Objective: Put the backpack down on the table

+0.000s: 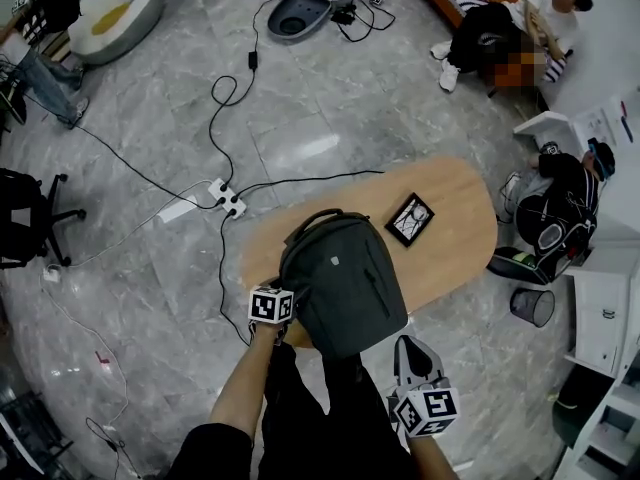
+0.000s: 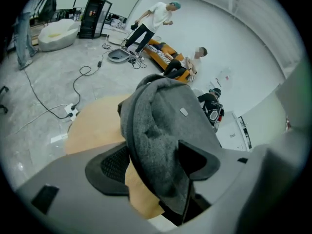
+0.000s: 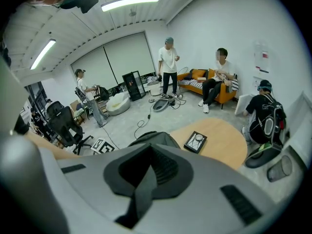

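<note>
The grey backpack (image 1: 345, 283) rests on the oval wooden table (image 1: 460, 228), top handle pointing away from me. My left gripper (image 1: 285, 320) is at its near left edge. In the left gripper view the jaws (image 2: 156, 165) stand wide apart, with the backpack's (image 2: 163, 130) folded fabric between them; table shows between the left pad and the fabric. My right gripper (image 1: 405, 346) sits at the bag's near right corner. In the right gripper view its jaws (image 3: 152, 165) are together on a dark grey strap (image 3: 139, 199) that hangs toward the camera.
A black framed item (image 1: 410, 218) lies on the table beyond the bag. A person with a black backpack (image 1: 555, 203) crouches by the table's right end, next to a waste bin (image 1: 532, 306). A power strip (image 1: 225, 200) and cables lie on the floor at left, beside an office chair (image 1: 25, 218).
</note>
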Available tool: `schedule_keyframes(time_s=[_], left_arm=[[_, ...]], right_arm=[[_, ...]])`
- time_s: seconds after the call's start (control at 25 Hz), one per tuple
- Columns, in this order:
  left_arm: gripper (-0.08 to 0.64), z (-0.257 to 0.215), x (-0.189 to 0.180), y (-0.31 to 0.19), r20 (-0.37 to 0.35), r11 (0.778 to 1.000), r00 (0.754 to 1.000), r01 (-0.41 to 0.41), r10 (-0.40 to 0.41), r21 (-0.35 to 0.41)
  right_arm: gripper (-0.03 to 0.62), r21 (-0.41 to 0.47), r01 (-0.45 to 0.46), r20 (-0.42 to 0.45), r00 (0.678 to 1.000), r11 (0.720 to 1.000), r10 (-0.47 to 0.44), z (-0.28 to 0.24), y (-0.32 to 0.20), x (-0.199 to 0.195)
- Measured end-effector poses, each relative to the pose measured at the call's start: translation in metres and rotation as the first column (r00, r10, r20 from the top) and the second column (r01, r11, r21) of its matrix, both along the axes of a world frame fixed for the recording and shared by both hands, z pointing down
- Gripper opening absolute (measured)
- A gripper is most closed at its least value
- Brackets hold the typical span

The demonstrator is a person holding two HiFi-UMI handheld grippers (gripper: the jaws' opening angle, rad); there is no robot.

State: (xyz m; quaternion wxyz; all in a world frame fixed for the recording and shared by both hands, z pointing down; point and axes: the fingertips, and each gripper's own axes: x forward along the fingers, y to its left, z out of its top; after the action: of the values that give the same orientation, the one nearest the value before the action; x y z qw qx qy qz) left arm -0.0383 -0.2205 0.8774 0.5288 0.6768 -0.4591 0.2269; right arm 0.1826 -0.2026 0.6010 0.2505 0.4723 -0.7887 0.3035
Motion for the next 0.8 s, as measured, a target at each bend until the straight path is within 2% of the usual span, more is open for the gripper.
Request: schedule_keyframes(time_s=[0.2, 0.36, 0.48, 0.6, 0.8], left_arm=[[0.313, -0.014, -0.023, 0.006, 0.083, 0.998, 0.996, 0.028, -0.033, 0.058], [0.308, -0.041, -0.028, 0.007, 0.138, 0.992, 0.99, -0.003, -0.015, 0.13], [0.189, -0.075, -0.023, 0.007, 0.16, 0.974, 0.987, -0.049, 0.013, 0.221], [0.075, -0.106, -0.021, 0.014, 0.19, 0.964, 0.981, -0.091, 0.043, 0.249], [0.026, -0.16, -0.018, 0.026, 0.203, 0.934, 0.976, -0.148, 0.083, 0.327]], right_arm=[[0.011, 0.011, 0.018, 0.016, 1.0, 1.0, -0.018, -0.003, 0.005, -0.018], [0.011, 0.028, 0.041, 0.05, 0.998, 0.999, -0.042, -0.009, 0.015, -0.038], [0.011, 0.035, 0.042, 0.086, 0.995, 0.999, -0.045, -0.016, 0.022, -0.053], [0.011, 0.037, 0.026, 0.114, 0.993, 0.999, -0.03, -0.021, 0.03, -0.069], [0.011, 0.065, -0.008, 0.14, 0.99, 0.998, -0.001, -0.032, 0.035, -0.092]])
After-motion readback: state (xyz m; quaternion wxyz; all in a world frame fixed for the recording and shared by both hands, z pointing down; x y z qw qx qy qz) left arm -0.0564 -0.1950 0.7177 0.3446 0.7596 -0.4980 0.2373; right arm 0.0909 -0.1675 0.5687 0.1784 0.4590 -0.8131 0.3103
